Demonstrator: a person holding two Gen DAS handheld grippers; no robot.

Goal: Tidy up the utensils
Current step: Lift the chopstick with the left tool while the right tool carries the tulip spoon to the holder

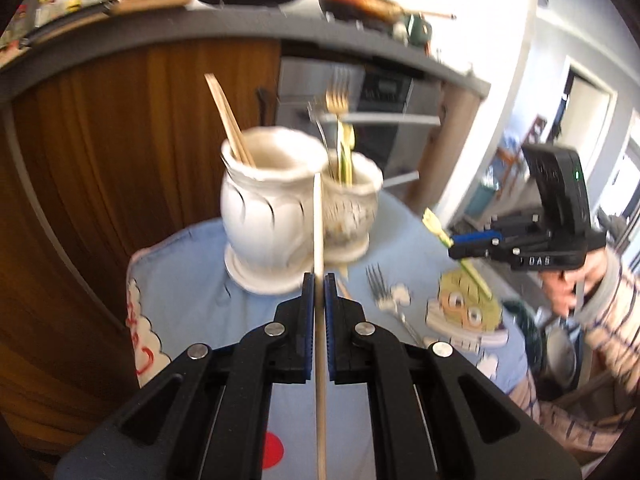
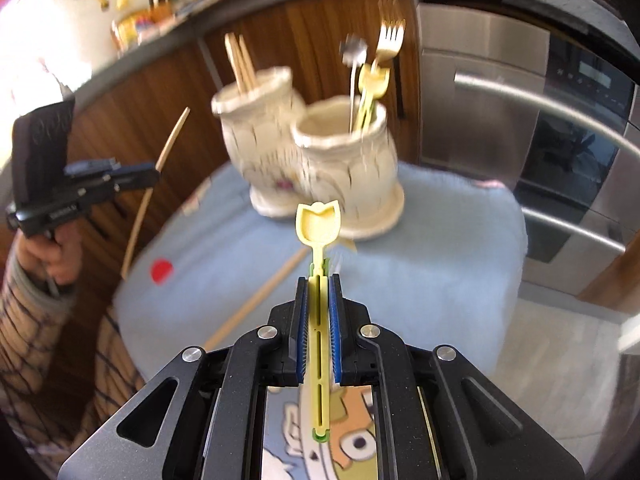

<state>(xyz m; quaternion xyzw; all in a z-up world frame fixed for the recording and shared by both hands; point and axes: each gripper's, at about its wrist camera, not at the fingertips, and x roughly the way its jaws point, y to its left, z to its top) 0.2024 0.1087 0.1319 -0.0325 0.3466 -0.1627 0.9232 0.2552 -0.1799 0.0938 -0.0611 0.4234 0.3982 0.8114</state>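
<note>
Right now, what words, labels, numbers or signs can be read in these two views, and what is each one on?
"DAB": white embossed letters on the black body of the right gripper, seen from the left wrist view.
Red handwriting on the edge of the blue cloth: too blurred to read.
Oven display: lit but too small to read.
Label on the left gripper body in the right wrist view: blurred, unreadable.

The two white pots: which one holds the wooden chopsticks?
The plain white pot, left in the left wrist view; the neighbouring patterned pot holds forks.
</note>
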